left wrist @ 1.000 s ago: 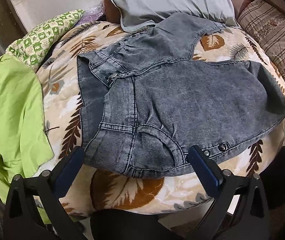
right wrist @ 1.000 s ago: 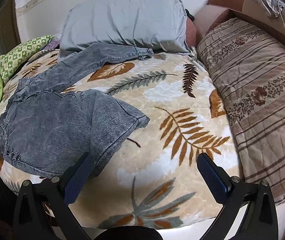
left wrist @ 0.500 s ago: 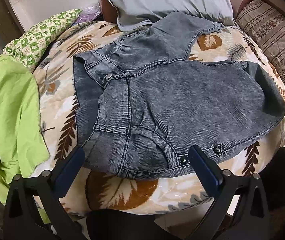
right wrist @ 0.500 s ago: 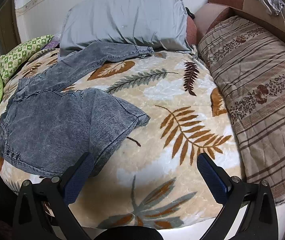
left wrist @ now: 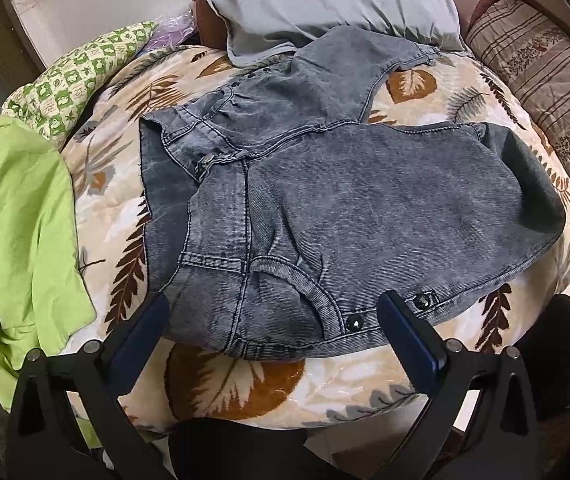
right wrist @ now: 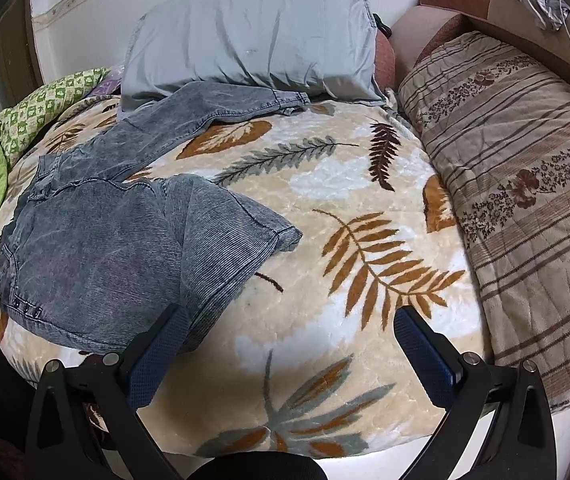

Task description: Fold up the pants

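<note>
Grey washed denim pants lie on a leaf-print blanket, one leg folded back over the seat, the other leg reaching toward the pillow. My left gripper is open and empty, its fingers either side of the waistband near the snap buttons, just above it. In the right wrist view the pants lie at the left. My right gripper is open and empty over the bare blanket, its left finger at the folded leg's edge.
A grey pillow lies at the head of the bed. A lime green cloth and a green checked cloth lie at the left. A striped brown quilt covers the right side. A brown headboard stands behind it.
My left gripper has shifted slightly left along the waistband, so the snap buttons now lie between its fingers. My right gripper has barely moved. The pants have not moved.
</note>
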`<state>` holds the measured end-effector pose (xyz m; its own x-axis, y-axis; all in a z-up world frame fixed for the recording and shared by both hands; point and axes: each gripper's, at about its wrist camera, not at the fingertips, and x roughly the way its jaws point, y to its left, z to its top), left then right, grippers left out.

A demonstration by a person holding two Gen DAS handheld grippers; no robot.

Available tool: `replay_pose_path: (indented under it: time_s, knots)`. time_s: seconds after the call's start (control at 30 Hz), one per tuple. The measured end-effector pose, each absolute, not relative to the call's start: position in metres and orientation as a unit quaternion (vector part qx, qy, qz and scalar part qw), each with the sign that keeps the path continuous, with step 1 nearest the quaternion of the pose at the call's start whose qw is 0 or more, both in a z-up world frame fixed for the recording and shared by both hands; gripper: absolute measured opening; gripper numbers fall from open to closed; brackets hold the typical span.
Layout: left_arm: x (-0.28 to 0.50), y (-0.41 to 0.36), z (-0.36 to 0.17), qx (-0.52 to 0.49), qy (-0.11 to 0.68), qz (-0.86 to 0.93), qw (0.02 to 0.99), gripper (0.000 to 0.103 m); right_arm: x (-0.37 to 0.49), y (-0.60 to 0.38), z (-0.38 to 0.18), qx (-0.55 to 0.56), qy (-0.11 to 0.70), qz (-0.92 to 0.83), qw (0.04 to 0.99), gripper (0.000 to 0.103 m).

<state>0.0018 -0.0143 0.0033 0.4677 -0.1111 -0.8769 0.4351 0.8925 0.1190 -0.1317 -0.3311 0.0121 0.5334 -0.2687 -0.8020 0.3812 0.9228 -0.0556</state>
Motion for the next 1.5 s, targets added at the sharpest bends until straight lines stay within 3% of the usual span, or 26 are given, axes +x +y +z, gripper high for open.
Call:
replay_pose_path:
  time_s: [0.87,1.17,1.5]
  knots:
    - [0.008,-0.028,0.002,0.159,0.505,-0.16,0.833,0.103,-0.12,-0.347,0.014,0.078,0.448,-0.177,0.873,0.103]
    - [0.041,0.034,-0.008,0.016,0.573,-0.114,0.811,0.103,-0.096,-0.39,0.002,0.181,0.444,-0.167,0.862,0.103]
    - [0.039,0.076,-0.062,-0.15,0.637,-0.121,0.746,0.103,-0.048,-0.416,-0.071,0.414,0.437,-0.055,0.797,0.102]
